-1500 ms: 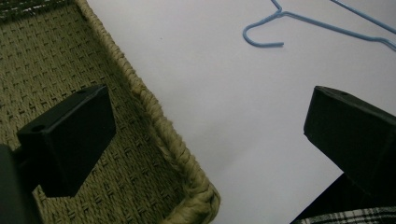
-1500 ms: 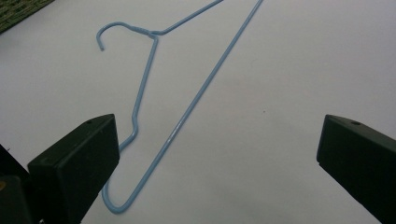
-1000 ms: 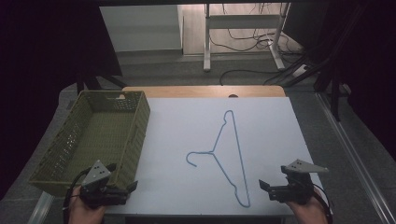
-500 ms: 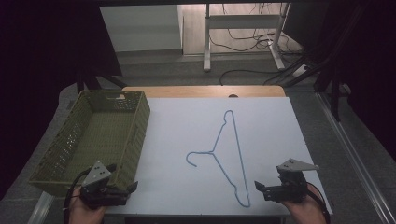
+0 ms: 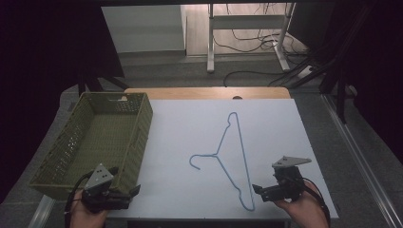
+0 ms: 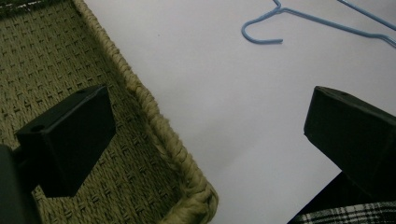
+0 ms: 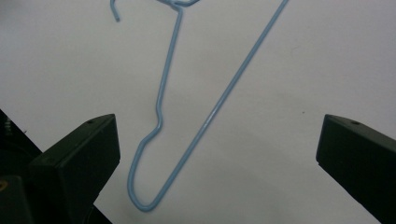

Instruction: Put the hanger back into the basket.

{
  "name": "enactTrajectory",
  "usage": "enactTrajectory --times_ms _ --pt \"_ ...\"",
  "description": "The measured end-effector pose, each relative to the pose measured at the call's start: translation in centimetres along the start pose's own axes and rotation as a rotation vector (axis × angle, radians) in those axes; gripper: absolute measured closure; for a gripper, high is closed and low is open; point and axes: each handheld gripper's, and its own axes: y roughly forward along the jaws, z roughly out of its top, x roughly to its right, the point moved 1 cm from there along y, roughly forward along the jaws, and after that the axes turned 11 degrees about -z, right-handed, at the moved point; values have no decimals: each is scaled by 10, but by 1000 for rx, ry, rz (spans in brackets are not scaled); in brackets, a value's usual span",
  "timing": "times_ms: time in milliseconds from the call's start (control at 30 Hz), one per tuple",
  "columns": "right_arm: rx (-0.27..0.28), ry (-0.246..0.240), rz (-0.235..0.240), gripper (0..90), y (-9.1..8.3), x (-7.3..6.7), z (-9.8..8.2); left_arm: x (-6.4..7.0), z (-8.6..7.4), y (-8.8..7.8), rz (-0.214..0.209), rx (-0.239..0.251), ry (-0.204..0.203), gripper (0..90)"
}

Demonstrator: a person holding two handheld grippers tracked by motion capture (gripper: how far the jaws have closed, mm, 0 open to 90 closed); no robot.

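A light blue wire hanger point(image 5: 231, 159) lies flat on the white worktop point(image 5: 190, 142), its hook toward the olive woven basket point(image 5: 95, 137) that stands along the worktop's left side. The right gripper point(image 5: 259, 190) has moved leftward since a second ago and now sits just beside the hanger's near rounded corner, jaws spread wide and holding nothing; in the right gripper view that corner point(image 7: 144, 205) lies between the two jaws, nearer one of them. The left gripper point(image 5: 133, 192) stays at the basket's near right corner, as before, jaws also spread wide; in the left gripper view they straddle the basket's braided rim point(image 6: 154, 121).
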Motion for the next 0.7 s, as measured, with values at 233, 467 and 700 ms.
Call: enactTrajectory --times_ms 233,467,700 --pt "-44 -28 10 31 8 -7 17 0 0 1 3 -2 -1 23" --pt "-78 -31 15 120 17 -14 32 0 1 1 3 -1 0 23" --pt "-82 -59 0 224 29 -24 46 -1 1 1 4 -2 1 24"
